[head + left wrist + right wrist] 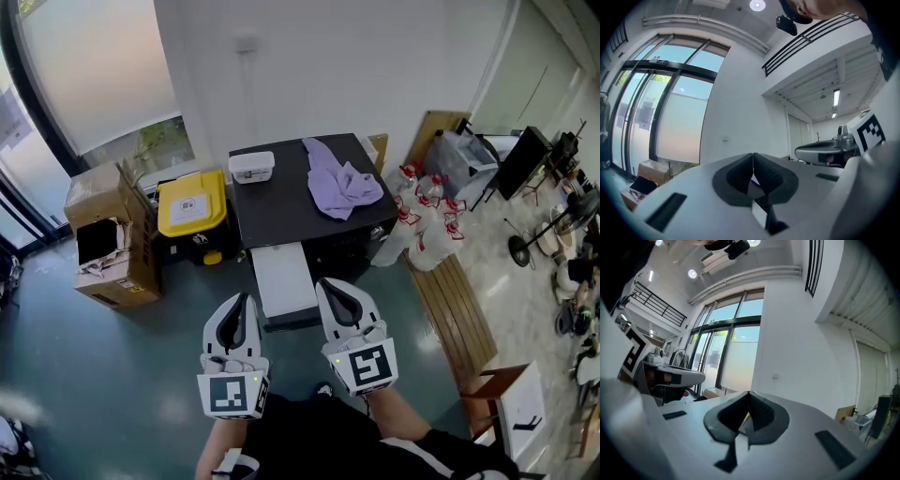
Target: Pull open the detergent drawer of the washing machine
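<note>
The white left gripper and right gripper, both pinched shut and empty, hover before the black-topped washing machine, seemingly ready to approach. Its detergent drawer is probably on the near white front, but I can't make it out.

Daylight from the tall window lights the room evenly; shadows soft. Ceiling lamp above-right of it glares white. Gripper views curve and darken toward their edges.

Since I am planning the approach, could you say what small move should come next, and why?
Probably carry the right gripper forward toward the front of the washing machine, opening its jaws: both it and the left gripper are shut, empty and short of it.
</note>
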A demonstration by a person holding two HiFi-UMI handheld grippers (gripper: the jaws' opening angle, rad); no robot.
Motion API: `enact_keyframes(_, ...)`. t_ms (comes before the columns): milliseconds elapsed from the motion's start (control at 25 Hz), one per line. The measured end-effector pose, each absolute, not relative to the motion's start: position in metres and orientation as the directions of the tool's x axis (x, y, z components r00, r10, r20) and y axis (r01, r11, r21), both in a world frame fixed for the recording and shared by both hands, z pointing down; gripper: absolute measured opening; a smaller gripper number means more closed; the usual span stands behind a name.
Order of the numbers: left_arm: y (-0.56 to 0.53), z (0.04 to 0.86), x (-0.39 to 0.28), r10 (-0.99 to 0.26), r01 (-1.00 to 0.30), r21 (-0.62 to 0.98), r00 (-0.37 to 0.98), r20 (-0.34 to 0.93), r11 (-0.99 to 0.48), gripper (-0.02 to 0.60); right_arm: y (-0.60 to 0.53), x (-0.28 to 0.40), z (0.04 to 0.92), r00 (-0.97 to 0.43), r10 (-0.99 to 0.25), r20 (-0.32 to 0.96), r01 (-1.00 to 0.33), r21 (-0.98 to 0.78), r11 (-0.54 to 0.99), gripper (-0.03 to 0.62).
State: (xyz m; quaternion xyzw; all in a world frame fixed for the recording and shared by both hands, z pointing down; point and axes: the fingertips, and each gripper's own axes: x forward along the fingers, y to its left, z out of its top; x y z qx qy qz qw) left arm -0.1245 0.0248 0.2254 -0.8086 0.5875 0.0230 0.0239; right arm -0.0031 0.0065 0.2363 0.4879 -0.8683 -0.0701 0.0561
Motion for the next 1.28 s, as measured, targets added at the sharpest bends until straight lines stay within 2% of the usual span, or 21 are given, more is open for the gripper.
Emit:
enact_keyframes(680, 0.039, 0.227, -0.119, -0.941, -0.943, -0.001, 0.332, -0.060, -0.332, 0.021, 0.019, 0.005, 0.230, -0.506, -0.862, 0.018, -0.855, 0.122, 0.505, 0.008)
enact_keyframes(1280, 0.053, 0.221, -0.123, -0.943, -0.945, 0.021, 0.325, -0.072, -0.327, 0.021, 0.031, -0.001, 0.227, -0.517, -0.856, 0.027, -0.845, 0.148, 0.514, 0.008)
